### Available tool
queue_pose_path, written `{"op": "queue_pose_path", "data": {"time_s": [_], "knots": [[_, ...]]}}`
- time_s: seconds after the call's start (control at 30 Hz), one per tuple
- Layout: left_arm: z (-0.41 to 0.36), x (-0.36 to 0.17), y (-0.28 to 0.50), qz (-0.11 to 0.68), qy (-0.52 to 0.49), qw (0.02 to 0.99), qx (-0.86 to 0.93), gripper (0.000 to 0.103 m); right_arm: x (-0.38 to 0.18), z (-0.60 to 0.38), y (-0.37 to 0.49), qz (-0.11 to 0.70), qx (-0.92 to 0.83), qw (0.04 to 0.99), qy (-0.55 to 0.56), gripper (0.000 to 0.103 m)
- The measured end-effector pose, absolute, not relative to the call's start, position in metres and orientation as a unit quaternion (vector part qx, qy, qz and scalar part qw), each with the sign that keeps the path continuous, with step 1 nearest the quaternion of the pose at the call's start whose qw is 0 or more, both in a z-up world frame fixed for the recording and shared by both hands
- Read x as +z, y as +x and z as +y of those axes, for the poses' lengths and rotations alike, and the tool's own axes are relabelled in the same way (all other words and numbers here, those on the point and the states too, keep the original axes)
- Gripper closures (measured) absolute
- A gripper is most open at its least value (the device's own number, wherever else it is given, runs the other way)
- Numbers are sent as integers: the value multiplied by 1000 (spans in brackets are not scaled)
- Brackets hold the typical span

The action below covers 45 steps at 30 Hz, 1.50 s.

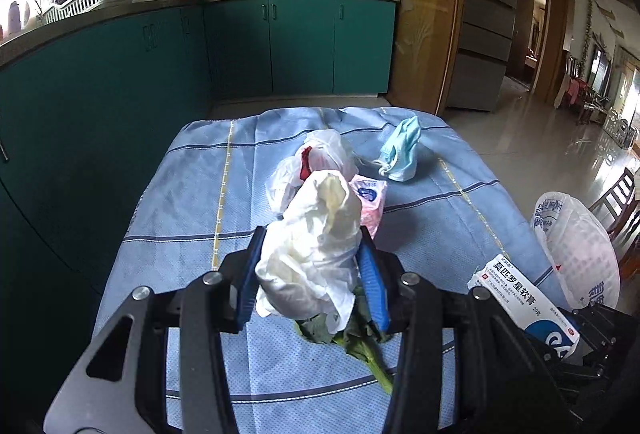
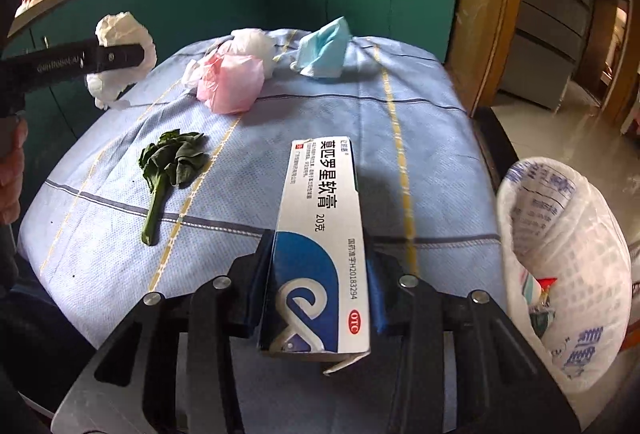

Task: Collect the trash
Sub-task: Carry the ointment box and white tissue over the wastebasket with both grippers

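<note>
Left fingers (image 1: 316, 266) squeeze a tissue (image 1: 316, 250); right fingers (image 2: 320, 274) squeeze a box (image 2: 316, 234). Next, I think: drop both in the bag (image 2: 560, 274) at three o'clock.

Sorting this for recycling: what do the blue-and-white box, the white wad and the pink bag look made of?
Box: printed card, slightly glossy, with sharp folded edges and an open end flap. White wad: tissue paper by its look, matte, softly creased and crumpled. Pink bag: thin plastic film, translucent, faintly shiny, puffed and wrinkled.
</note>
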<state>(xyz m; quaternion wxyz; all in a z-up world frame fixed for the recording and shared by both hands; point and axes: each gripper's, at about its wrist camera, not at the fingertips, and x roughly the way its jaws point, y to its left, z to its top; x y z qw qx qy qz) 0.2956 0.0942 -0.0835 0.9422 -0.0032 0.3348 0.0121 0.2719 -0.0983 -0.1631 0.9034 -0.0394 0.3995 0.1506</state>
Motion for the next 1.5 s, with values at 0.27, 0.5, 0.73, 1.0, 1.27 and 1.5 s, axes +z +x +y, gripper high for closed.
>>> {"op": "queue_pose_path", "data": {"time_s": [0.27, 0.5, 0.73, 1.0, 1.27, 1.5], "knots": [[75, -92, 287, 350, -5, 936, -29, 57, -164, -128, 254, 409, 125, 904, -15, 64], [69, -98, 287, 358, 2, 933, -37, 57, -175, -117, 257, 418, 125, 899, -30, 62], [70, -98, 287, 358, 1, 933, -36, 57, -176, -106, 262, 410, 114, 903, -56, 43], [71, -97, 287, 357, 1, 933, -36, 57, -181, -101, 264, 413, 114, 901, -60, 43], [72, -97, 286, 358, 0, 933, -33, 57, -181, -100, 263, 413, 129, 900, -47, 59], [72, -97, 285, 356, 2, 934, -30, 57, -177, -95, 257, 400, 141, 904, -54, 60]]}}
